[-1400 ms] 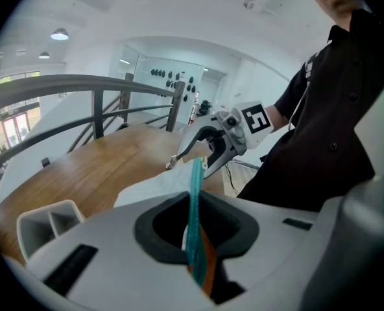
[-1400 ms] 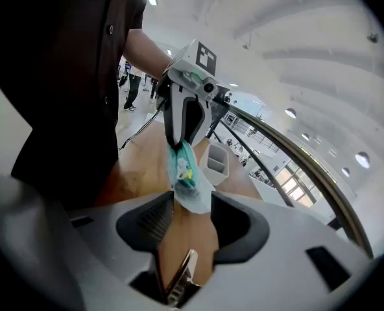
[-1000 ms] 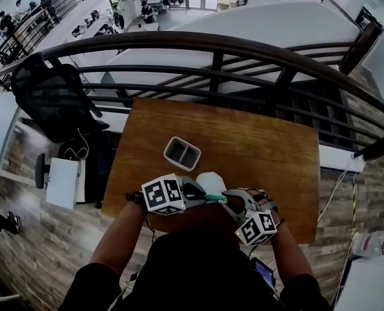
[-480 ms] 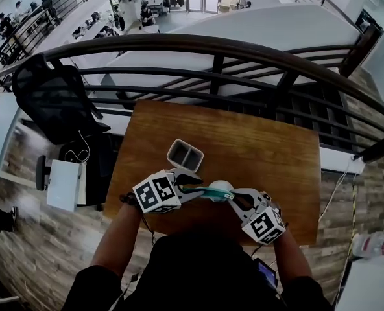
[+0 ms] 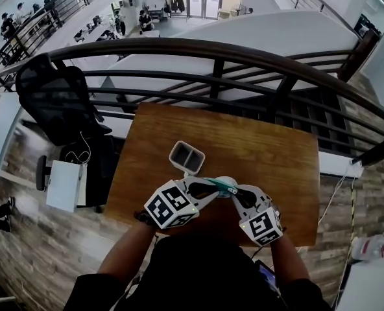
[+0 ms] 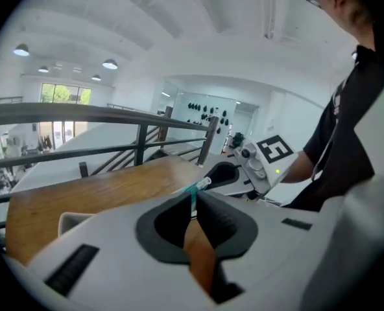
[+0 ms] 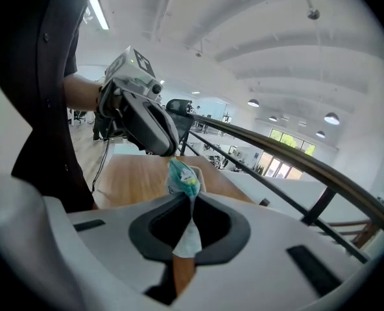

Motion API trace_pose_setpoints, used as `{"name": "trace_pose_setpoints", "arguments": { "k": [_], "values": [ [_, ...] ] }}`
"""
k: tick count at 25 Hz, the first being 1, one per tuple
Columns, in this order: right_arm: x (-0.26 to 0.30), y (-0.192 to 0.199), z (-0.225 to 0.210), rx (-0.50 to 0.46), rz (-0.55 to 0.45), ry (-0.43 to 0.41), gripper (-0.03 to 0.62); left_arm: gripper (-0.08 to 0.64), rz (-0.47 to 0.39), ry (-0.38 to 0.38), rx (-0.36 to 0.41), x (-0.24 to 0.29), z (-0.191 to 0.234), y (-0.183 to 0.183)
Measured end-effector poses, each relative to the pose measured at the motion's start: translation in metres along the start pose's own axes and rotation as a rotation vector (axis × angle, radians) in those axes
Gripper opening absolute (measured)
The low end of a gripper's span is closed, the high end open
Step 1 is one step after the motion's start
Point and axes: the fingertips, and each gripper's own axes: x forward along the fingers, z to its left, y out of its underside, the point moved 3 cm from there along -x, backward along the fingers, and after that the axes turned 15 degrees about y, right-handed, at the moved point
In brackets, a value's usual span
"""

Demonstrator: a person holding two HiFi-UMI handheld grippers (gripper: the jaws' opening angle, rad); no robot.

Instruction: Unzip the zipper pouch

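- Head view: the zipper pouch hangs between the two grippers over the near part of the wooden table, close to the person's body.
- The left gripper comes in from the left and the right gripper from the right. Their tips lie just beside each other at the pouch, and each marker cube faces up.
- Left gripper view: the left gripper's jaws have just been closing. They now pinch a thin teal strip of the pouch, which sticks out past the tips. Whether that strip is the zipper pull or the pouch's edge cannot be told.
- Right gripper view: the right gripper is clamped on the pouch's white fabric. The cloth runs down between the pads, and the teal-trimmed top stands above them.
- The same view shows the pouch off the wood, with the tabletop well behind it.
- A small two-compartment container stands on the table just beyond the grippers, apart from the pouch.
- A dark curved railing runs along the table's far side.
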Motion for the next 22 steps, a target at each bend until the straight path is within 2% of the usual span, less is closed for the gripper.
{"name": "trace_pose_setpoints", "arguments": {
  "k": [5, 10, 12, 15, 18, 22],
  "values": [
    [-0.001, -0.008, 0.001, -0.018, -0.004, 0.026, 0.006, 0.031, -0.074, -0.017, -0.116, 0.003, 0.002, -0.006],
    [-0.002, -0.016, 0.004, -0.022, -0.007, 0.038, 0.006, 0.032, -0.149, 0.022, -0.248, 0.002, 0.001, -0.008],
    [-0.001, -0.019, 0.005, -0.035, -0.007, 0.046, 0.006, 0.036, -0.179, 0.058, -0.276, 0.003, -0.003, -0.009],
    [0.001, -0.023, 0.008, -0.087, -0.007, 0.065, 0.006, 0.111, -0.225, 0.098, -0.324, 0.005, -0.006, -0.011],
    [0.001, -0.028, 0.01, -0.145, 0.0, 0.082, 0.006, 0.129, -0.245, 0.089, -0.356, 0.005, -0.003, -0.012],
    [0.002, -0.038, 0.012, -0.207, -0.004, 0.092, 0.006, 0.147, -0.257, 0.058, -0.356, 0.003, 0.0, -0.016]
  ]
}}
